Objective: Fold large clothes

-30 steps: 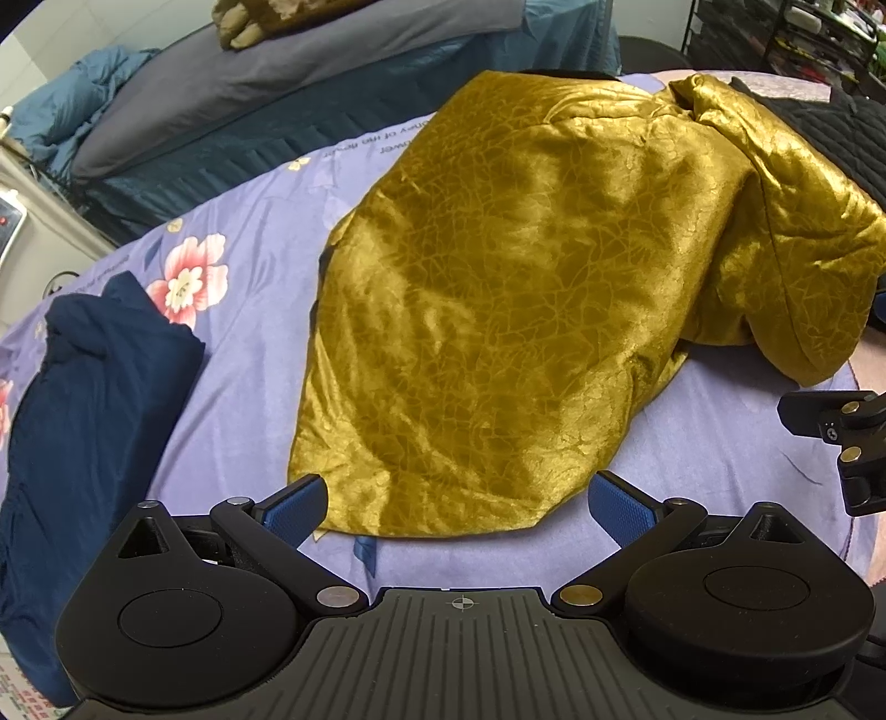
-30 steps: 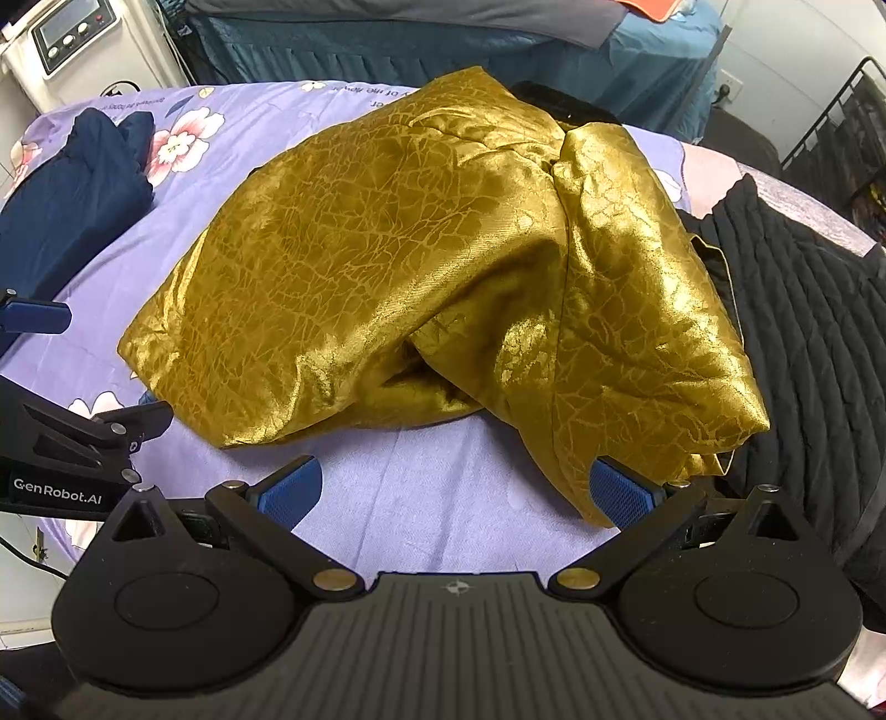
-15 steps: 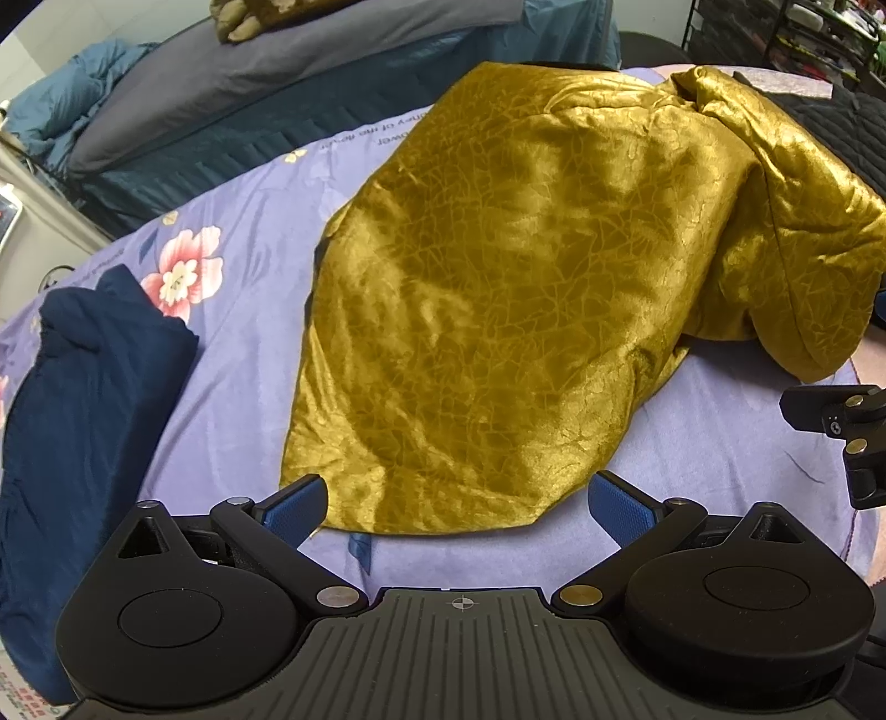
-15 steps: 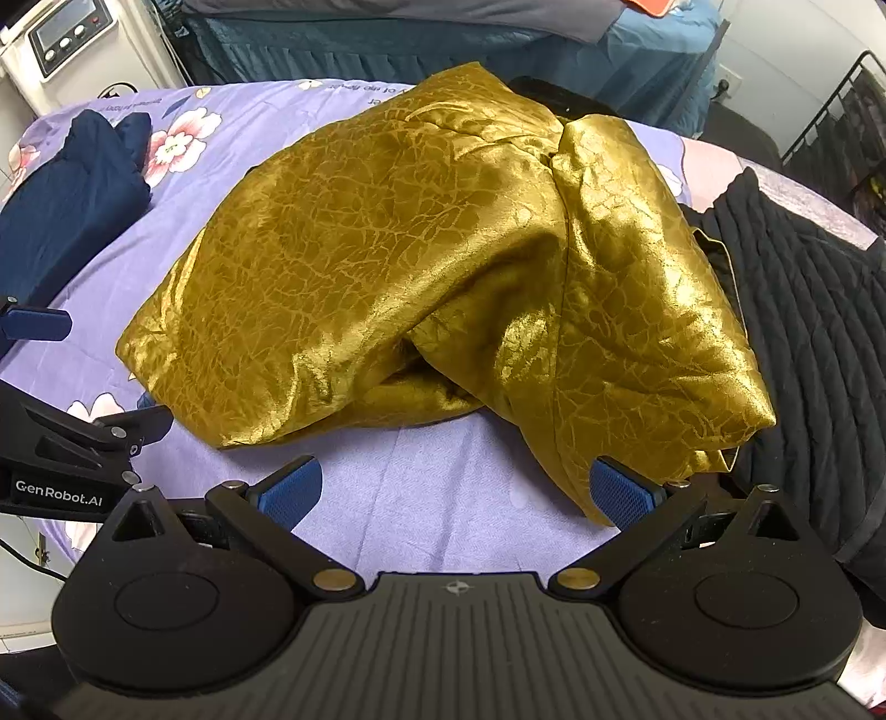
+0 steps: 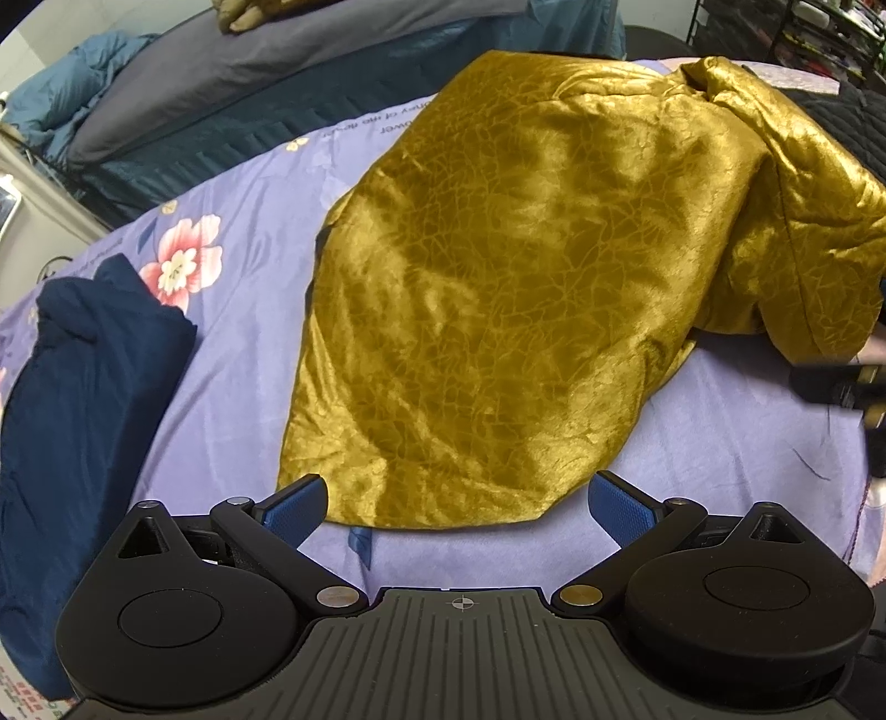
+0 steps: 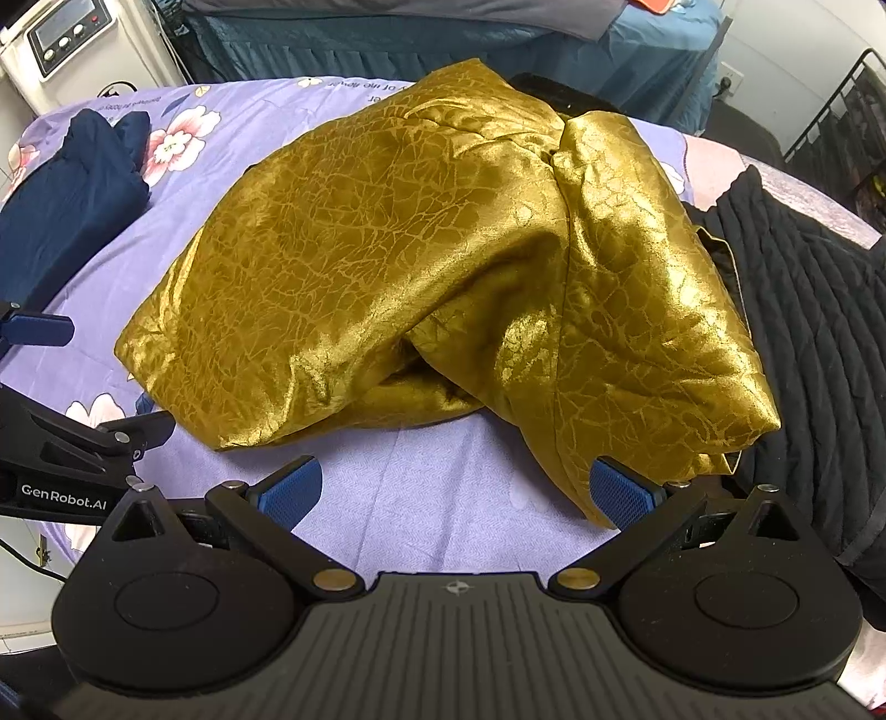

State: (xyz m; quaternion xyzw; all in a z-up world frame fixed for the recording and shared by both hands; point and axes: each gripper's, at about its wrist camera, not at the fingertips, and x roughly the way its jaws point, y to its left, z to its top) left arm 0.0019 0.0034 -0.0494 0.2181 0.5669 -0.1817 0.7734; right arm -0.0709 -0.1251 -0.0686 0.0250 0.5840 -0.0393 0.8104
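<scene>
Far left on the lavender floral sheet (image 5: 249, 288): a dark navy folded garment (image 5: 83, 387), lying apart from the rest. Behind it, in the right wrist view, a white appliance with buttons (image 6: 66, 39) beside the bed. At centre, spread over the sheet, a gold crackle-patterned satin garment (image 5: 498, 310), partly folded, with one thick flap (image 6: 653, 310) doubled over its right side and a crumpled layer tucked beneath. Left gripper (image 5: 457, 501) spread wide and empty, blue fingers (image 5: 293, 507) just short of the gold hem. Right gripper (image 6: 454, 493) likewise released, holding nothing, its right finger (image 6: 620, 493) at the edge of the folded flap. Far right, a black quilted garment (image 6: 803, 332) touching the gold cloth. No containers in view.
</scene>
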